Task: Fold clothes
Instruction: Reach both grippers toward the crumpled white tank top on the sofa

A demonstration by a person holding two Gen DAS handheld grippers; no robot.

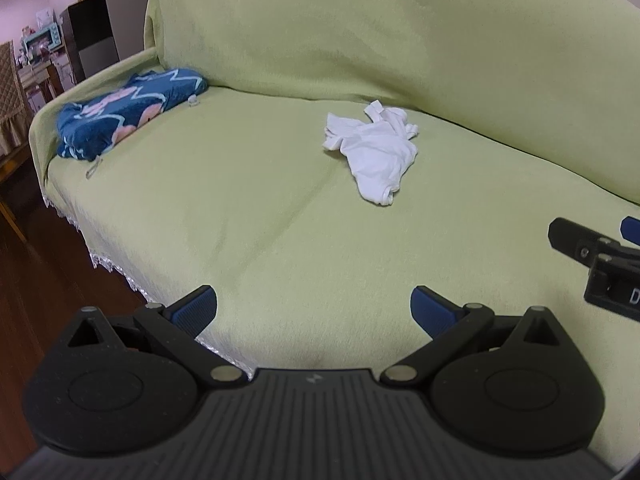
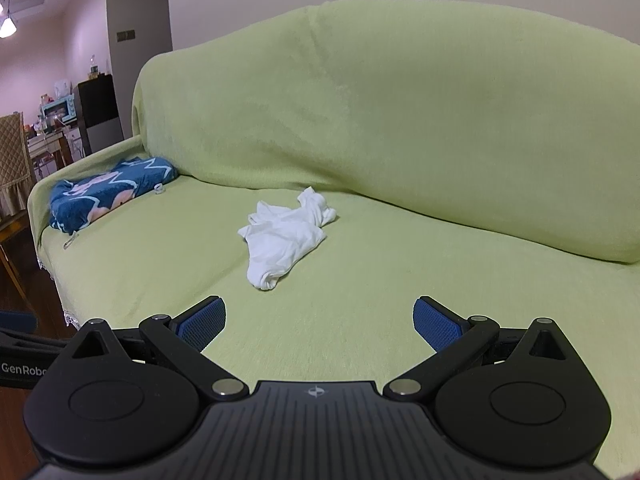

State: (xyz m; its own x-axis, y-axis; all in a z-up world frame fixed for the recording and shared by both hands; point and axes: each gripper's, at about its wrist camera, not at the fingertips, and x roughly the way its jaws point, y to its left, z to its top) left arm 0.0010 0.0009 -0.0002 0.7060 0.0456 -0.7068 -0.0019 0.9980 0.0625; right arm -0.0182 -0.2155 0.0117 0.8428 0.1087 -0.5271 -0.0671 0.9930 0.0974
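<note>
Both grippers, left gripper [image 1: 314, 312] and right gripper [image 2: 320, 322], hover with jaws spread wide and empty over the sofa [image 1: 248, 208], past the blue patterned blanket [image 1: 120, 116] at its left end, facing the crumpled white garment [image 1: 376, 152] mid-seat, presumably poised for grasping.

A sofa [image 2: 400, 120] under a pale green cover fills the room's near side. Dark wood floor [image 1: 36, 280] lies left; beyond stand a black fridge [image 2: 98, 108] and a lit pendant lamp [image 2: 7, 26].
</note>
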